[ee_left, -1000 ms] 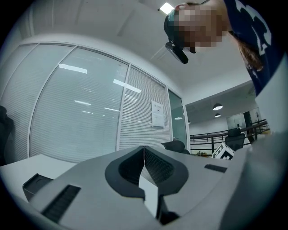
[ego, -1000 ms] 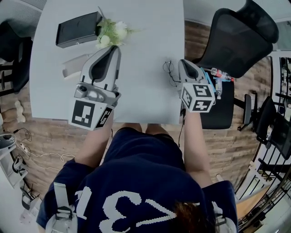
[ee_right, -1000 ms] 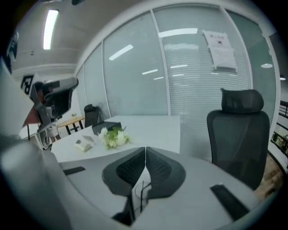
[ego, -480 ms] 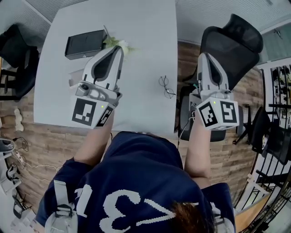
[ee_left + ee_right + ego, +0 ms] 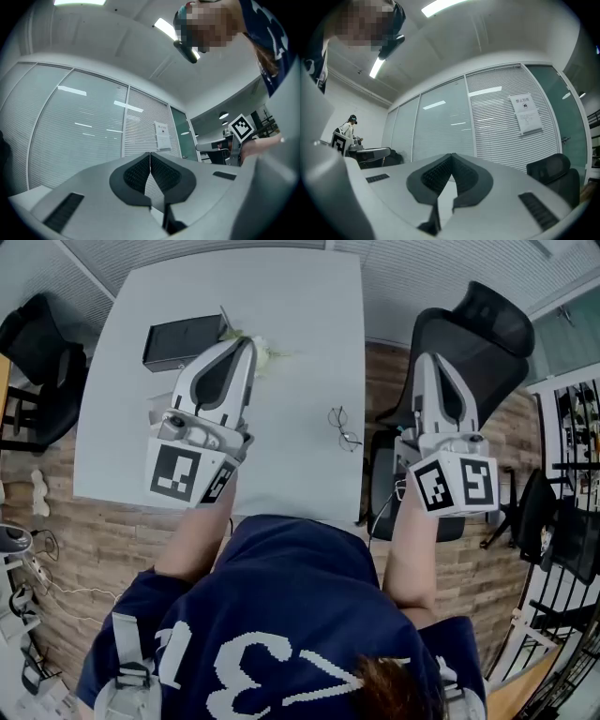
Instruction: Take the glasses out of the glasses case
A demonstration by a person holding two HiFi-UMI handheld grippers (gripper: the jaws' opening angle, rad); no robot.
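Our white table (image 5: 309, 324) carries everything, and a black chair (image 5: 478, 338) stands off its right edge. The dark glasses case (image 5: 183, 341) lies toward the far left, just beside the tip of our left tongs (image 5: 242, 345), which are pressed together on nothing. Our right tongs (image 5: 433, 362), likewise closed and empty, hang off the table over the chair. The glasses (image 5: 343, 427) lie bare on the table near its right edge, out of the case. They sit between both tongs but nearer the right, their long axis running away from us.
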